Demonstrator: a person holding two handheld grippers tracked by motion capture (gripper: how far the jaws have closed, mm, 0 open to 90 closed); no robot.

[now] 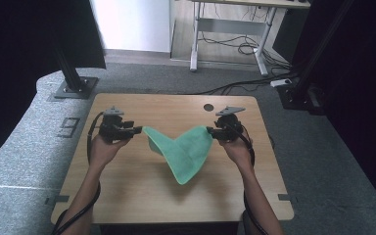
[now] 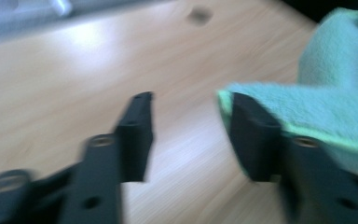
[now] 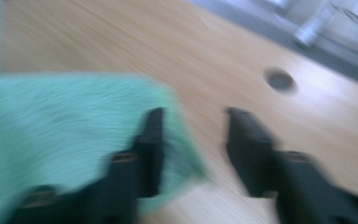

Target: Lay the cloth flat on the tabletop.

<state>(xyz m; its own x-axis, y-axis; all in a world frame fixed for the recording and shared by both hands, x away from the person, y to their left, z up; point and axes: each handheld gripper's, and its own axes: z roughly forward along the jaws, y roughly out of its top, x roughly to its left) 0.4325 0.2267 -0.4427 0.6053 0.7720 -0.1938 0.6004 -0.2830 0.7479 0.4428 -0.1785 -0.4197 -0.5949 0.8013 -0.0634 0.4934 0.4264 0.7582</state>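
A mint-green cloth (image 1: 186, 152) spreads in a V above the wooden table (image 1: 127, 191), its two upper corners reaching toward my grippers and its lower tip pointing to the front. My left gripper (image 1: 138, 130) is at the cloth's left corner. In the left gripper view the left gripper (image 2: 191, 100) has its jaws apart with bare wood between them, and the cloth (image 2: 335, 107) drapes over the outer side of the right-hand jaw. My right gripper (image 1: 209, 130) is at the right corner. In the blurred right gripper view the right gripper (image 3: 196, 114) also stands apart, with the cloth (image 3: 65, 121) around the left-hand jaw.
A round cable hole (image 1: 208, 107) sits near the table's far edge. Black frame posts on base plates (image 1: 73, 88) stand off the far left and right corners. A desk's metal legs (image 1: 194, 44) and floor cables (image 1: 240, 46) lie beyond.
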